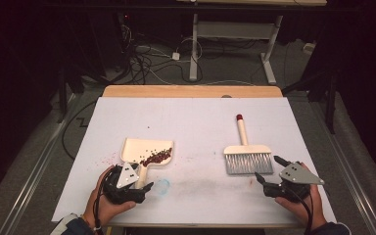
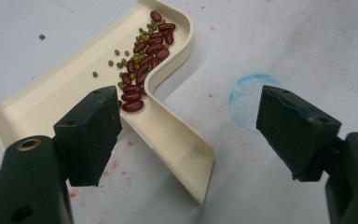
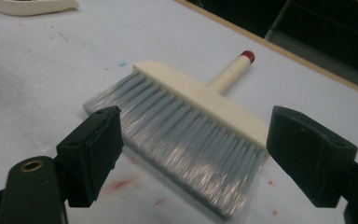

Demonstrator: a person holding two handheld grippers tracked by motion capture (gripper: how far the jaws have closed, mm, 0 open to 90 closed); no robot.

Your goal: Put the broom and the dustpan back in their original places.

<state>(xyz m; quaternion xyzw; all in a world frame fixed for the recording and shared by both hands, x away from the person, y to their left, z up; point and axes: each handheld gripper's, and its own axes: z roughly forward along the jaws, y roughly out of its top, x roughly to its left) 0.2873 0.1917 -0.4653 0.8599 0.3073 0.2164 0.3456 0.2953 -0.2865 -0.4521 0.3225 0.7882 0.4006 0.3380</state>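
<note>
A cream dustpan (image 1: 136,146) lies at the left of the white sheet, with red beans and small green beans (image 1: 156,156) heaped in its near right corner. Its handle (image 2: 177,140) runs back between the jaws of my left gripper (image 2: 186,135), which stand wide apart and clear of it. In the high view my left gripper (image 1: 132,180) rests at the near end of that handle. At the right lies a cream brush (image 1: 247,154) with grey bristles (image 3: 182,135) and a red-tipped handle pointing away. My right gripper (image 1: 269,169) is open just behind the bristles, jaws (image 3: 191,154) on either side.
The white sheet (image 1: 196,122) on the table carries a blue ring stain (image 2: 251,93) beside the dustpan handle and faint red smears. A few stray beans (image 1: 110,157) lie left of the pan. A corner of the dustpan (image 3: 32,5) is also in the right gripper view.
</note>
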